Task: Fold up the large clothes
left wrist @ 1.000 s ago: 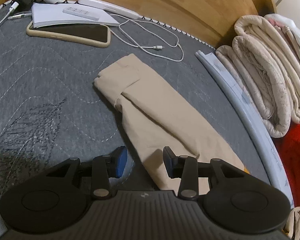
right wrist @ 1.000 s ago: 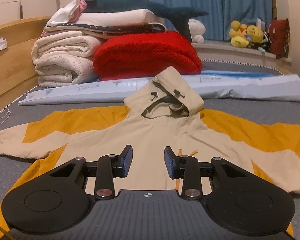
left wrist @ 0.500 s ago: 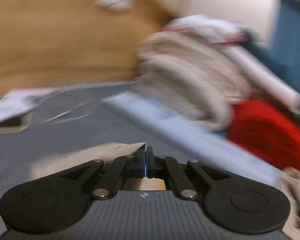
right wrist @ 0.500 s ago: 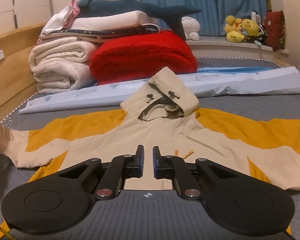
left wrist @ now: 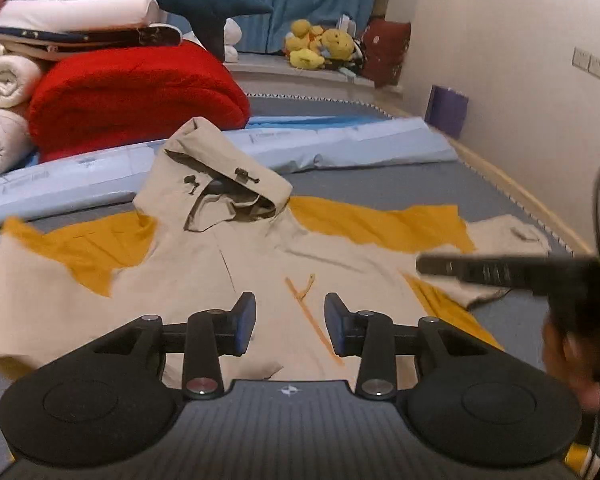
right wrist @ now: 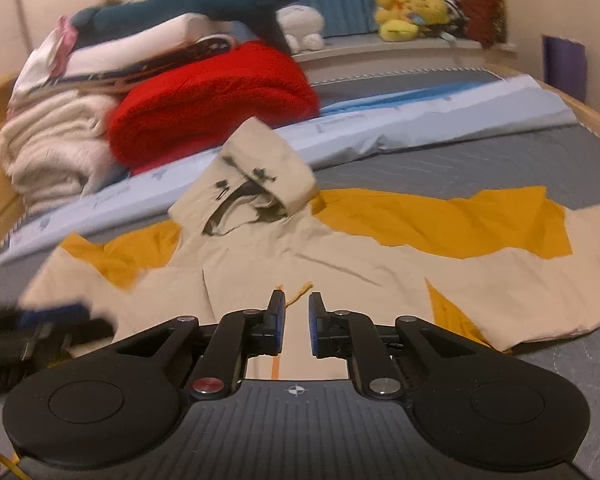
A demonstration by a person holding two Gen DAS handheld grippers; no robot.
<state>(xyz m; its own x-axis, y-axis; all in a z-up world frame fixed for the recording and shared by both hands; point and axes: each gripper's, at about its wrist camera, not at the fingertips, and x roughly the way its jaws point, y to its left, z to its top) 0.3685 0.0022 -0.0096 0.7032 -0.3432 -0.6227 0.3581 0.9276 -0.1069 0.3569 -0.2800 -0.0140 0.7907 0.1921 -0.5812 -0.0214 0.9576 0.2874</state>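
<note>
A beige and mustard hooded jacket lies front up on the grey mattress, its hood pointing away. Its left sleeve lies folded in over the body, while the right sleeve stretches out to the side. My left gripper hovers over the chest by the orange zipper, its jaws opening with nothing between them. My right gripper hangs over the same zipper line, its jaws opening from a narrow gap and holding nothing. Each gripper shows as a blur in the other's view.
A red blanket and stacked cream quilts sit behind the hood, with a dark shark plush on top. A long pale blue wrapped roll runs across the bed. Yellow plush toys line the sill; a wall is on the right.
The left gripper shut on the sleeve cuff, swung it across onto the jacket body, then let go and opened. The right gripper narrowed its jaws and shifted slightly.
</note>
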